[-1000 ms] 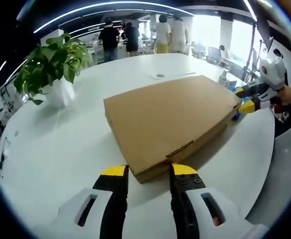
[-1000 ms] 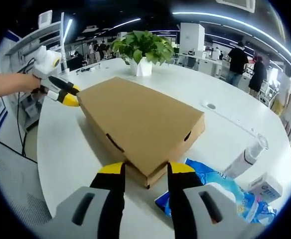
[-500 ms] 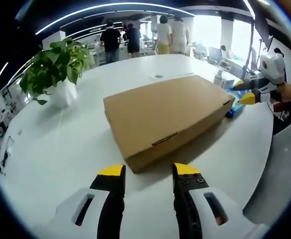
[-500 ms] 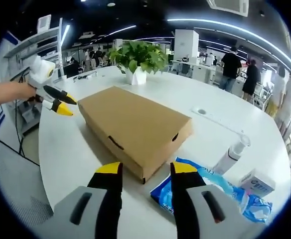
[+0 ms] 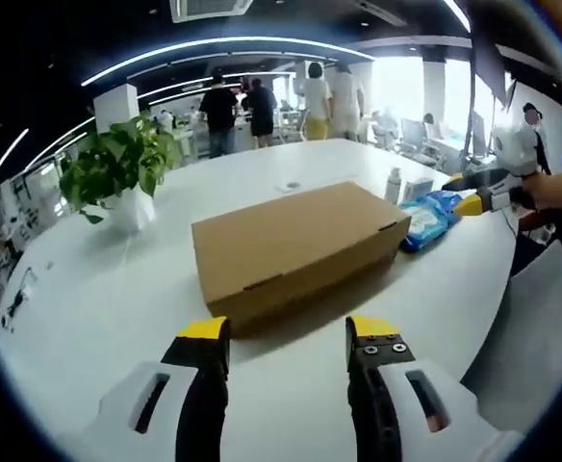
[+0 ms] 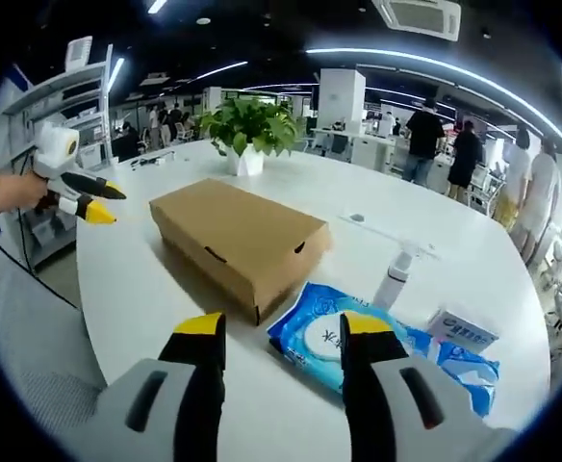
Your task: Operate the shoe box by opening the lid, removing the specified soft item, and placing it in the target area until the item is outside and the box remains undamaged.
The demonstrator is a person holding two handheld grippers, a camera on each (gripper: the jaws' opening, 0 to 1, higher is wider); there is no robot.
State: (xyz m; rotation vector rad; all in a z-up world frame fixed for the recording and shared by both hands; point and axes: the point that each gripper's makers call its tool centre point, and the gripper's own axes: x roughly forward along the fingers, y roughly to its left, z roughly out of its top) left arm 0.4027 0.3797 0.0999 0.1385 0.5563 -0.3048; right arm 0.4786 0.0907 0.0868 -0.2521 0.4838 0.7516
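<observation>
In the left gripper view I have my left claw (image 5: 286, 337) released, jaws spread and clear of the shoe box (image 5: 295, 247), which sits closed on the white worktop (image 5: 98, 289) just ahead. A potted plant (image 5: 122, 173) stands beyond it to the left, a blue wipes pack (image 5: 425, 219) to its right, and the right claw (image 5: 488, 192) hovers near that pack.

In the right gripper view my right claw (image 6: 276, 332) is also released (nothing between the jaws). The shoe box (image 6: 238, 241) lies lid down, the wipes pack (image 6: 334, 332) just beside it, a spray bottle (image 6: 394, 274) behind, the left claw (image 6: 79, 197) well apart at the worktop's edge
</observation>
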